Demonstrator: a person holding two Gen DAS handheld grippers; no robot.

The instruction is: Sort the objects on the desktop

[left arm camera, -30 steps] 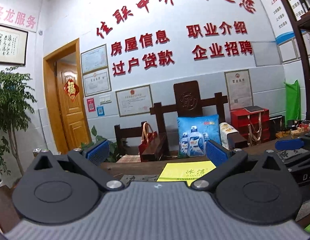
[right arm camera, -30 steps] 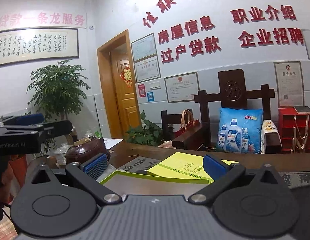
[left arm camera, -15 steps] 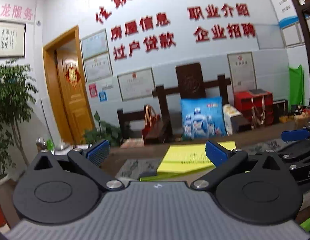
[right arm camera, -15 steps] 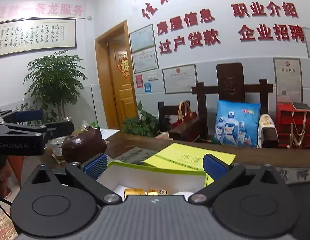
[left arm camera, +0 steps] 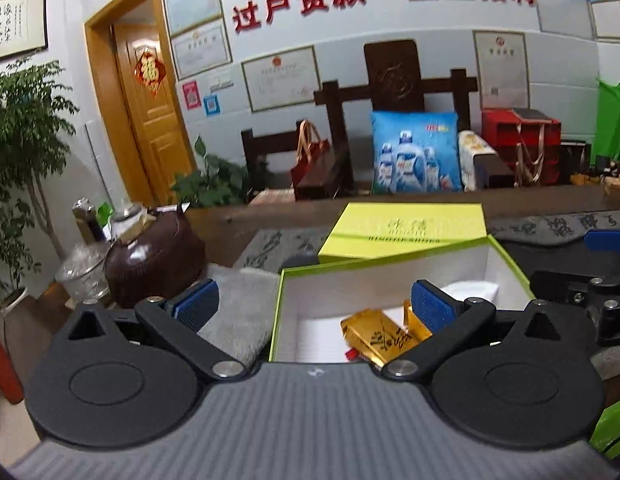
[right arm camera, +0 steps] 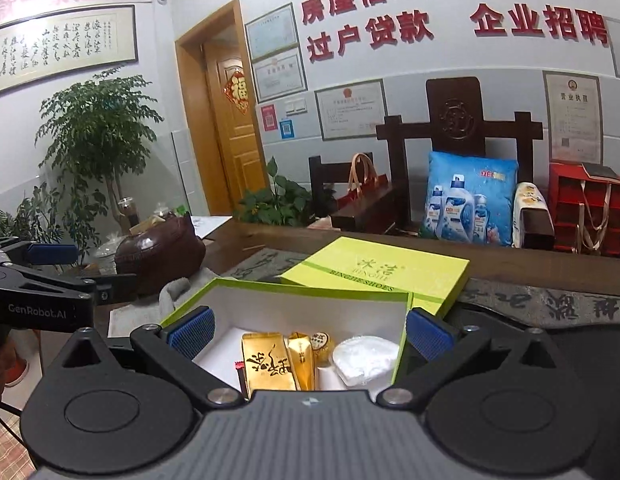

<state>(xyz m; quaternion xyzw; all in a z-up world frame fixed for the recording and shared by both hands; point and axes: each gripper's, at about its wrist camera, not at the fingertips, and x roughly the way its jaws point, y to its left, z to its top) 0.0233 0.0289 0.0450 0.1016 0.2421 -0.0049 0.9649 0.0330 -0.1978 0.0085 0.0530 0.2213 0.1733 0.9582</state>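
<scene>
An open box (right arm camera: 401,344) sits on the desk (right arm camera: 246,240), its lid (right arm camera: 373,272) lying just behind it. Inside, two packets (right arm camera: 270,364) lie left of a white roll (right arm camera: 363,358). A cloth (left arm camera: 238,312) lies left of the box, a pot (left arm camera: 154,264) beyond it.

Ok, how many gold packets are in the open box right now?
2 clearly. A large gold packet lies left of centre; a narrower gold packet touches its right side. The gripper body hides the open box's near end, so more may be hidden.

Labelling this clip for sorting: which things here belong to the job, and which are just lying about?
Job: open box, lid, gold packets, white pad, both grippers, left and right, open.

Lying about: brown pot, grey cloth, glass jar.
</scene>
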